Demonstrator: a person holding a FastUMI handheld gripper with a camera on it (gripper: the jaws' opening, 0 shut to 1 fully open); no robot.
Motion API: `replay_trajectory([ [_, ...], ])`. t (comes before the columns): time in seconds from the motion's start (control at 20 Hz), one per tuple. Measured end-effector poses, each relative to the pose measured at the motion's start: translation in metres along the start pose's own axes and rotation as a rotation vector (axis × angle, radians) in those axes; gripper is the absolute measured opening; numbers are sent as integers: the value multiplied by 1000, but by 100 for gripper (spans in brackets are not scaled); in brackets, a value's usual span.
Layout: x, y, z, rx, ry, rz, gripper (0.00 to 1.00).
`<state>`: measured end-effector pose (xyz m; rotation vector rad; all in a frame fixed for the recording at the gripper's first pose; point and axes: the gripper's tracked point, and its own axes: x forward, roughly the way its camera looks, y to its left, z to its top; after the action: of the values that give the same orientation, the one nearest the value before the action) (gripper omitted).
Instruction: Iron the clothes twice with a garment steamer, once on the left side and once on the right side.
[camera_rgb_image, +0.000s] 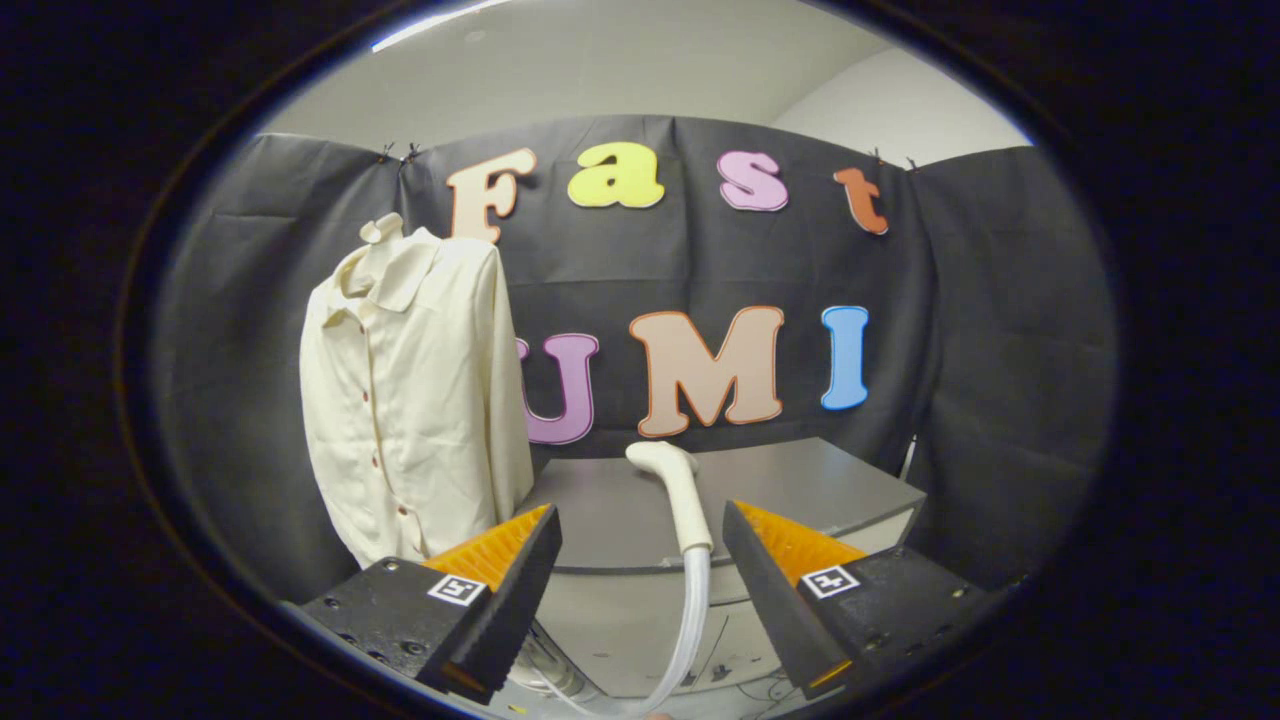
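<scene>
Black cloth walls the booth behind a grey tabletop (800, 480). On our left we see a cream shirt (415, 400) hanging upright beside it; the steamer head (672, 490) stands just ahead, between the spread fingers of our hand-held gripper (640, 545), its hose (690, 630) trailing downward, untouched.

Steamer (672, 490) upright between the spread tool (640, 560) fingers, shirt (415, 390) hanging left, table (800, 480) behind
</scene>
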<state>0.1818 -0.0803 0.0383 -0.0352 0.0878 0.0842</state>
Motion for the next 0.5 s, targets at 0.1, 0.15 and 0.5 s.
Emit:
replay_trajectory([
  [0.1, 29, -6, 8, -15, 21, 9, 99],
  [0.15, 45, -7, 11, -14, 38, 19, 99],
  [0.5, 148, -23, 17, -11, 221, 80, 99],
])
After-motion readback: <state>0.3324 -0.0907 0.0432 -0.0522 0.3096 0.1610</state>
